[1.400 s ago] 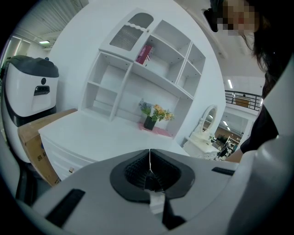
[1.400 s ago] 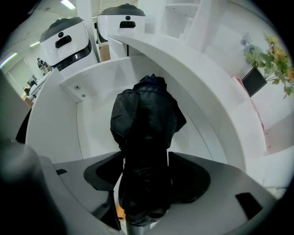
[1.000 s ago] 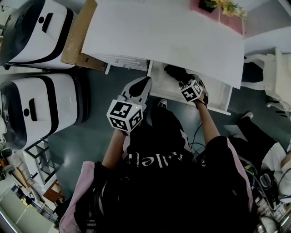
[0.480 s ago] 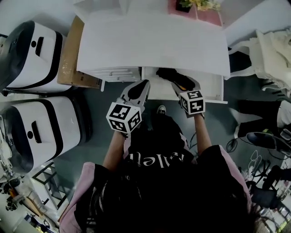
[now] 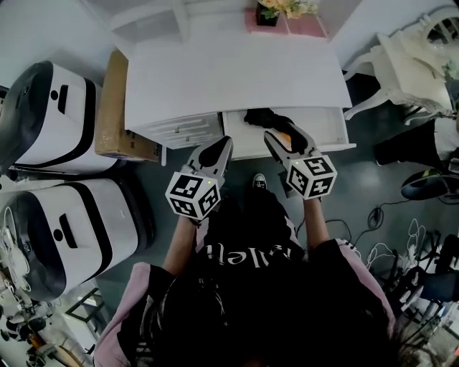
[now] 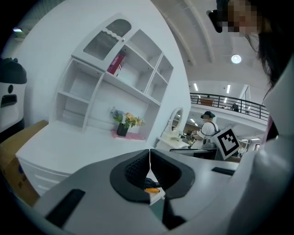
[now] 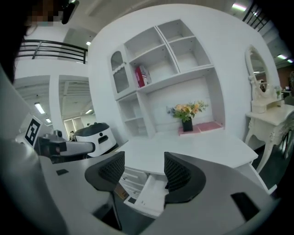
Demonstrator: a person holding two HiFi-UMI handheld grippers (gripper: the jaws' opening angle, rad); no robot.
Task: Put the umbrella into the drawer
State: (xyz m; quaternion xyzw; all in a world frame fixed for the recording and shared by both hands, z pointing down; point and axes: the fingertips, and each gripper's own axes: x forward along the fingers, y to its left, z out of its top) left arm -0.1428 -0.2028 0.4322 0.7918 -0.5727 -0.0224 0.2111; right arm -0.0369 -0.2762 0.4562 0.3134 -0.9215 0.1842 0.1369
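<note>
The black folded umbrella (image 5: 264,117) with an orange handle lies inside the open white drawer (image 5: 326,147) under the desk top (image 5: 229,75). My right gripper (image 5: 287,136) hovers over the drawer's front part, open and holding nothing. In the right gripper view its jaws (image 7: 140,172) stand wide apart above the drawer (image 7: 149,197). My left gripper (image 5: 224,141) is shut and empty, just left of the drawer's front edge. In the left gripper view its pads (image 6: 149,158) meet, and the umbrella's orange handle (image 6: 151,189) shows below them.
Two large white-and-black machines (image 5: 43,107) (image 5: 64,229) stand on the floor at the left, beside a cardboard box (image 5: 115,107). A flower pot (image 5: 276,11) sits at the desk's back. A white chair (image 5: 412,61) and cables (image 5: 423,236) are on the right.
My right gripper has drawn back from inside the drawer towards my body, with the umbrella left lying in the drawer. The left gripper has barely moved.
</note>
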